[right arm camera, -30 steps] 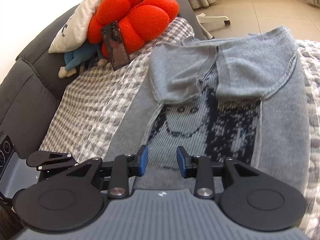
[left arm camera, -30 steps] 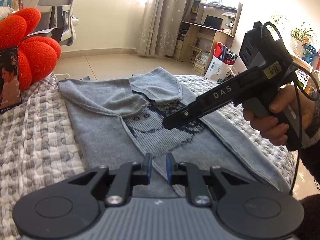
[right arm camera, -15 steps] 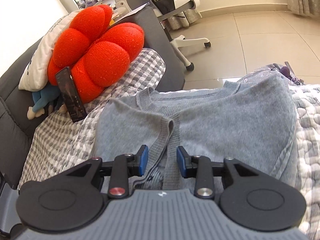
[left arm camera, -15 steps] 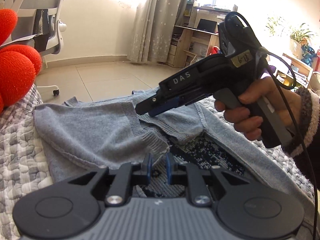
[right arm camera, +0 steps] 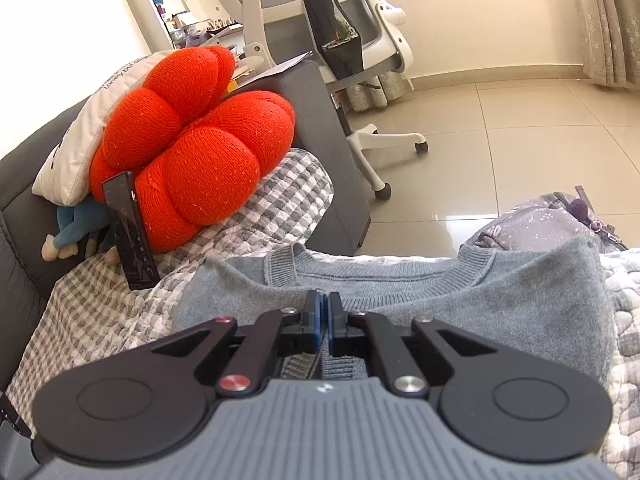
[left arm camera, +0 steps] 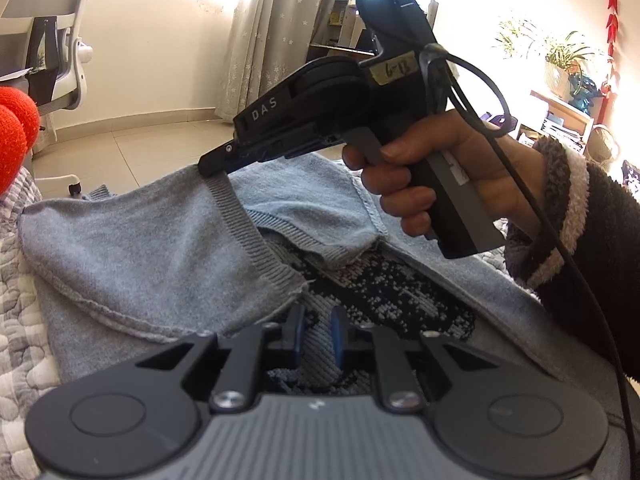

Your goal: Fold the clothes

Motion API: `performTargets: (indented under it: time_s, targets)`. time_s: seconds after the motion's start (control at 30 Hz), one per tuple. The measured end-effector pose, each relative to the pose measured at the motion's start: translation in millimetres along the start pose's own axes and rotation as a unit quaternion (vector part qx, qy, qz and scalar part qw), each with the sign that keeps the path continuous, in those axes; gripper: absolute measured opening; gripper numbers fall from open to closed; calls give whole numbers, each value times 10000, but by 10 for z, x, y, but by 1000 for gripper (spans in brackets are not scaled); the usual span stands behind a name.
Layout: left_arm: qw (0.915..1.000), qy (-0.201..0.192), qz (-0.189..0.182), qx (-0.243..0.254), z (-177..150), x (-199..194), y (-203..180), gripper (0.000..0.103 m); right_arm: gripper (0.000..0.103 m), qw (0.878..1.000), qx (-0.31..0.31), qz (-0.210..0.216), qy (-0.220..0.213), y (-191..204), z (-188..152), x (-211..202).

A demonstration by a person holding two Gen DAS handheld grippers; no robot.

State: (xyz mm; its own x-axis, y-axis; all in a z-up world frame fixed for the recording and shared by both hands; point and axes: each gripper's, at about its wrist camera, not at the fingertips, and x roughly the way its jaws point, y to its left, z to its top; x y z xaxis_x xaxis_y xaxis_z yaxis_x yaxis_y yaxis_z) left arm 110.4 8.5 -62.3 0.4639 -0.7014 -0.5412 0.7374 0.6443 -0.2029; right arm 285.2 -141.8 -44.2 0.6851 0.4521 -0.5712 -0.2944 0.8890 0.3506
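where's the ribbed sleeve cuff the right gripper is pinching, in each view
Left wrist view: the ribbed sleeve cuff runs down the middle left, its top end pinched by the right gripper.
Right wrist view: only a bit of the cuff shows, low in the centre, under the closed right gripper.
Shared landmark: the red knotted cushion at the left edge there, upper left here.
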Motion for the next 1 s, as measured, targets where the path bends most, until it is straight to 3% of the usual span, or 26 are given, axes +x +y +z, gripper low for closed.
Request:
performTargets:
  time_s: [0.1, 0.17, 0.33, 0.47, 0.57, 0.63, 0.67, 0.8, 0.9, 1.0]
  targets:
    - [10000, -16, -30, -42, 26, -41, 6, 15, 7, 9995, -25, -171, 254, -11, -37, 132]
    - [9999, -121, -49, -44, 56, -91, -1, 15, 13, 9996, 54, -131, 237, -20, -44, 111]
    - [9990, -393, 121, -174, 149, -177, 63, 15, 17, 9999, 119, -17, 116, -3, -54, -72]
    - [9983, -267, 313, -401, 171, -55, 173, 15, 18, 9998, 0, 110, 160, 78, -123, -179]
    - [9994, -148, 254, -198, 129, -32, 138, 16, 18, 9995, -30, 183, 247, 120, -190, -211]
    - [9997, -136, 218, 58, 90, -53, 81, 34, 18, 9993, 11, 295, 229, 122, -238, -259]
    - [9995, -135, 237, 177, 77, -61, 52, 38, 18, 9992, 31, 341, 199, 112, -255, -282]
    - [9981, -42, 450, 427, 82, 8, -26, 42, 21, 9991, 114, 396, 108, 53, -301, -350]
    - [9968, 10, 660, 449, 108, 74, -60, 37, 21, 9991, 234, 327, 118, 1, -279, -381]
    - [9962, -9, 741, 464, 132, 75, -87, 6, 21, 9995, 204, 246, 58, -15, -207, -496]
